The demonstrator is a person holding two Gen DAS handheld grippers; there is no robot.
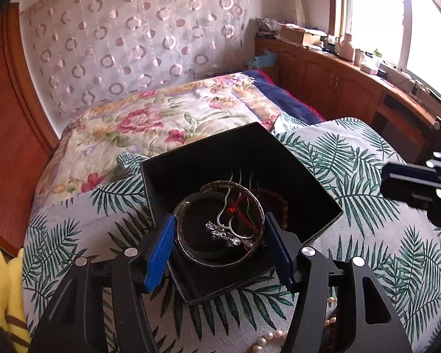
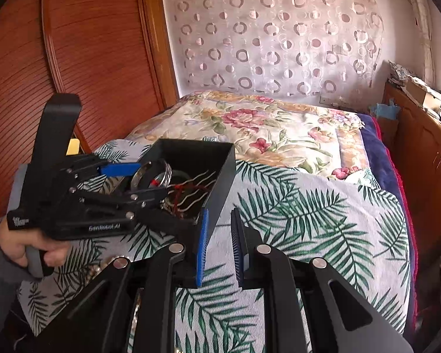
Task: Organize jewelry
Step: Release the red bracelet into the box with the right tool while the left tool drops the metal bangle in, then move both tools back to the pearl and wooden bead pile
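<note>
My left gripper is shut on a wide silver bangle, held over the open black box on the palm-leaf cloth. Inside the box lie a silver wavy hair comb with a jewelled top, a red cord and a dark bead string. The right wrist view shows the left gripper with the bangle at the box. My right gripper is open a little and empty, beside the box's right wall.
A pearl strand lies on the cloth under my left gripper. The bed carries a floral quilt. A wooden wardrobe stands left. A cluttered wooden cabinet runs under the window. A yellow plush lies at the left.
</note>
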